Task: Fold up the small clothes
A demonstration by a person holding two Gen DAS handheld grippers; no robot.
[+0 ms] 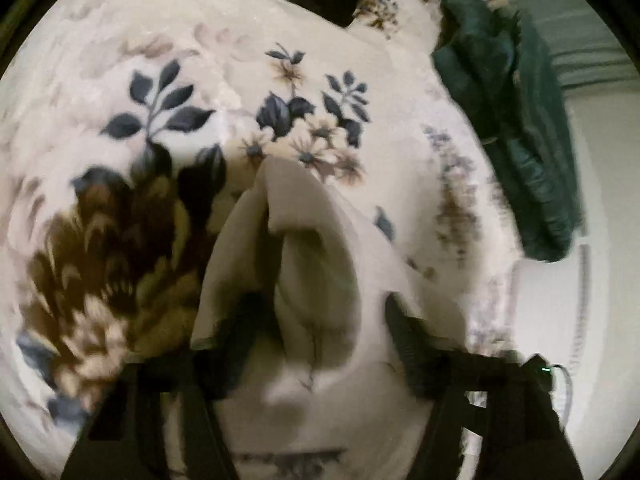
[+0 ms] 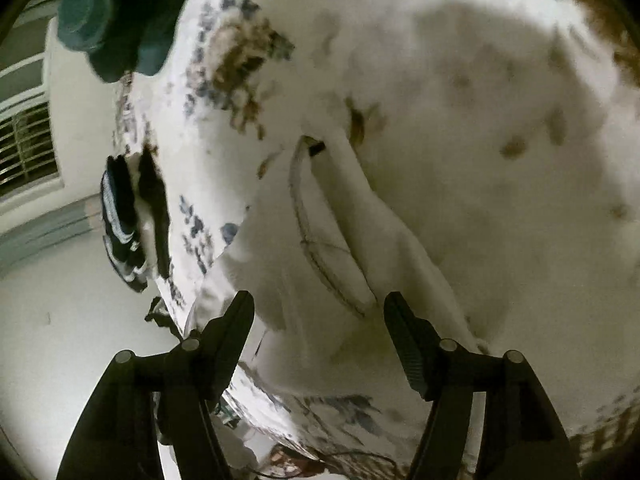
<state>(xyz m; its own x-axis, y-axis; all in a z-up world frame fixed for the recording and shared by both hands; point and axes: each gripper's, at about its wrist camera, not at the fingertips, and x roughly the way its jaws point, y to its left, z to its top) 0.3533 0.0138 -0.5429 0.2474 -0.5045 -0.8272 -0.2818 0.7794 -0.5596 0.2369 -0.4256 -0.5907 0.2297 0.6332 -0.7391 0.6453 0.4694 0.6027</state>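
We see the garment [image 1: 304, 248] lying on the blanket [image 1: 192, 80], rising between the left gripper [image 1: 320, 320] fingers, with the jacket [image 1: 508, 128] at the blanket's right edge beyond it. From the right wrist, the garment [image 2: 340, 240] lies ahead of the right gripper [image 2: 320, 320], the jacket [image 2: 116, 12] sits far upper left, and folded clothes [image 2: 128, 216] lie at the blanket's [image 2: 480, 120] left edge.
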